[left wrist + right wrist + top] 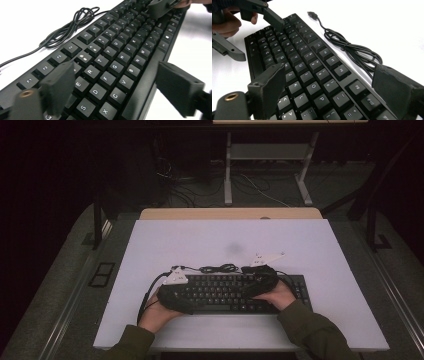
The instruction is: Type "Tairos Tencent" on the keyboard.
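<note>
Both hand-held grippers sit spread wide over the keyboard (235,292): the left hand-held gripper (120,85) straddles its left end, the right hand-held gripper (329,87) its right end, neither pinching anything. That keyboard lies near the bench's (310,245) front edge, its cable (220,268) bunched just behind. Bare bench stretches beyond and to both sides.

Hands hide keyboard (225,292) ends — its key legends unreadable.
</note>
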`<state>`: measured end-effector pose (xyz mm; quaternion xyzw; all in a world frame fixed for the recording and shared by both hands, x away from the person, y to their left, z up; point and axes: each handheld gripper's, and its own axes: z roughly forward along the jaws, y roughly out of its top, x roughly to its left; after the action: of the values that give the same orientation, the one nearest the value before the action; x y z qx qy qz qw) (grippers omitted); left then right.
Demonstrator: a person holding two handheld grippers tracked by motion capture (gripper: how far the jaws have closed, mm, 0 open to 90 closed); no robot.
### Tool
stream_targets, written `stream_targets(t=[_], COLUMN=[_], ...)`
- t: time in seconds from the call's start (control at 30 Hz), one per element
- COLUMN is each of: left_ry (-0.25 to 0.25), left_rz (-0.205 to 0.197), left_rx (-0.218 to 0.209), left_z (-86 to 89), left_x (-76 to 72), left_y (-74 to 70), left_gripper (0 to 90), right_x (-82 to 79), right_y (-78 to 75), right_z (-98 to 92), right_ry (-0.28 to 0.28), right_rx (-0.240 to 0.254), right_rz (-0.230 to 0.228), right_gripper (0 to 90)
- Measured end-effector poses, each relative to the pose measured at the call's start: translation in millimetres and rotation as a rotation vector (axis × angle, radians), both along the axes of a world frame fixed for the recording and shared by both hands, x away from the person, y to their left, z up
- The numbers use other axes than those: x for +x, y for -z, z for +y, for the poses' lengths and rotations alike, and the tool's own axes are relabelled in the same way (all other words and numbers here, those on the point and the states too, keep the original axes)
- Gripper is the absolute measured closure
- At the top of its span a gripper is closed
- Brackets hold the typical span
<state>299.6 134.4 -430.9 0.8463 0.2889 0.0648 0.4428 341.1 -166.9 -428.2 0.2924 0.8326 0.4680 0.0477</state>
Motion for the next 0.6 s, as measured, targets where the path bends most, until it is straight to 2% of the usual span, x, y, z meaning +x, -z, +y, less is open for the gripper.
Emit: stream_targets(t=[0.07, 0.2, 0.33, 0.6], left_ry=[-0.012, -0.018, -0.015, -0.014], left_rz=[0.003, 0.001, 0.001, 0.006], left_rx=[0.007, 0.006, -0.001, -0.006], left_z=[-0.6, -0.4, 0.5, 1.5], left_x=[0.8, 1.4, 1.6, 2.1], left_y=[1.0, 0.9, 1.0, 2.0], left_gripper=[6.8, 3.2, 3.2, 3.7], right_x=[-1.1, -3.4, -6.3, -13.3], right_y=[-1.1, -2.3, -3.9, -4.5], right_z=[-2.8, -6.6, -8.7, -16.7], right_ry=[0.003, 0.000, 0.004, -0.011], right_rx=[0.009, 0.014, 0.015, 0.018], right_rz=[0.004, 0.003, -0.008, 0.019], right_gripper=[11.6, 11.7, 11.7, 15.7])
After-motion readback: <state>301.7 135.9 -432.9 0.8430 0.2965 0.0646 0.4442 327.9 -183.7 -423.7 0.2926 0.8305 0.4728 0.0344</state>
